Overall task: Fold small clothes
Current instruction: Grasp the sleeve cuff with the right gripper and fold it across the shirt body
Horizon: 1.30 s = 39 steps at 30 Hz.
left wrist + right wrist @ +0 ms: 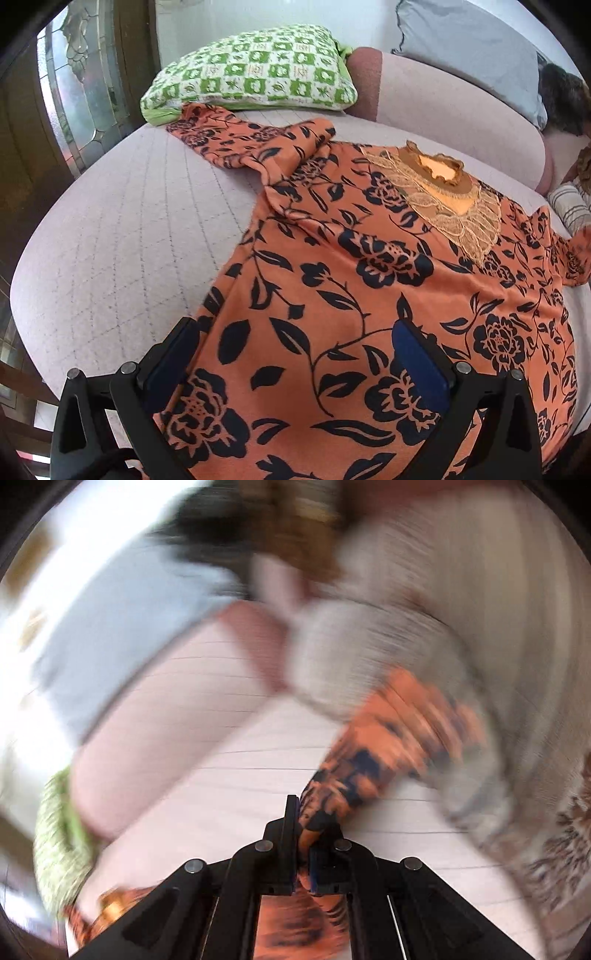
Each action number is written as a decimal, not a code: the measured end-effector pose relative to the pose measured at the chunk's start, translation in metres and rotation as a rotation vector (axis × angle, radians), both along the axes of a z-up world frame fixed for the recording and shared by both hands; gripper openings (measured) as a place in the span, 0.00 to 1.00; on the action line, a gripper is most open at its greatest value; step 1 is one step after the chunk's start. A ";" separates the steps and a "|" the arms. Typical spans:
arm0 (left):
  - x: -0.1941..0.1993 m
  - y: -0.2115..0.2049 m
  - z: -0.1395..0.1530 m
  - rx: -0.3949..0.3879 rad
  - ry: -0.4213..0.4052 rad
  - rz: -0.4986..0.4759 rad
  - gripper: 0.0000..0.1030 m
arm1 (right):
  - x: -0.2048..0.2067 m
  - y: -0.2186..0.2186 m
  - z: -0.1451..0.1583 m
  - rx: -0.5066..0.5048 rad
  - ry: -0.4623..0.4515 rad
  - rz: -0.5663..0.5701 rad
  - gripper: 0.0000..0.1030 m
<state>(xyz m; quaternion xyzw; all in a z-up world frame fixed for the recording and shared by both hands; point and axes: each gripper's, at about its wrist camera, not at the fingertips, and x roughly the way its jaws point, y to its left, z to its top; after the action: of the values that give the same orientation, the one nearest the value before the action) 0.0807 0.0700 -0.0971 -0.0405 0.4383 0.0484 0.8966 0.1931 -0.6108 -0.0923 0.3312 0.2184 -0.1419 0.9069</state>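
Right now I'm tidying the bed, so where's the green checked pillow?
In the left wrist view, the green checked pillow lies at the far end of the bed, just beyond the orange floral top's outstretched sleeve.

blouse [369, 295] on bed [110, 240] | pillow [255, 70] behind its sleeve [251, 140]
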 end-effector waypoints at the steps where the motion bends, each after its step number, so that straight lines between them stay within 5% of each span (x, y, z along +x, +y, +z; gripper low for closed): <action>1: -0.002 0.003 0.002 -0.005 -0.009 0.009 1.00 | 0.001 0.024 0.019 -0.012 -0.044 0.052 0.04; 7: -0.008 0.023 0.010 -0.042 -0.044 0.056 1.00 | 0.024 0.207 0.086 -0.087 -0.174 0.384 0.04; 11: -0.010 0.036 0.012 -0.065 -0.056 0.084 1.00 | 0.033 0.325 0.081 -0.080 -0.182 0.552 0.04; 15: -0.012 0.050 0.013 -0.093 -0.066 0.112 1.00 | 0.054 0.425 0.042 -0.071 -0.114 0.699 0.06; 19: -0.013 0.056 0.014 -0.114 -0.071 0.120 1.00 | 0.107 0.498 -0.049 -0.111 0.200 0.849 0.07; 21: -0.014 0.057 0.015 -0.110 -0.078 0.117 1.00 | 0.121 0.498 -0.086 -0.018 0.297 0.882 0.08; 27: -0.008 0.054 0.017 -0.154 -0.085 0.109 1.00 | 0.092 0.465 -0.060 0.004 0.158 0.892 0.19; 29: -0.002 0.045 0.020 -0.152 -0.089 0.091 1.00 | 0.081 0.431 -0.052 0.019 0.131 0.864 0.50; 30: 0.001 0.039 0.021 -0.142 -0.089 0.081 1.00 | 0.076 0.419 -0.050 0.033 0.118 0.855 0.82; 31: 0.006 0.032 0.023 -0.132 -0.087 0.068 1.00 | 0.074 0.414 -0.051 0.052 0.107 0.856 0.88; 34: 0.026 0.001 0.034 -0.066 -0.078 -0.007 1.00 | 0.069 0.399 -0.054 0.109 0.075 0.855 0.88; 39: 0.079 -0.077 0.054 0.201 -0.074 -0.174 1.00 | 0.039 0.338 -0.067 0.185 0.055 0.735 0.88</action>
<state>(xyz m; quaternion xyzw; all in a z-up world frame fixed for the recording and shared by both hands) 0.1596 -0.0066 -0.0434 0.0859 0.3995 0.0127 0.9126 0.2324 -0.2724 -0.1595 0.3073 0.3589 0.2046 0.8573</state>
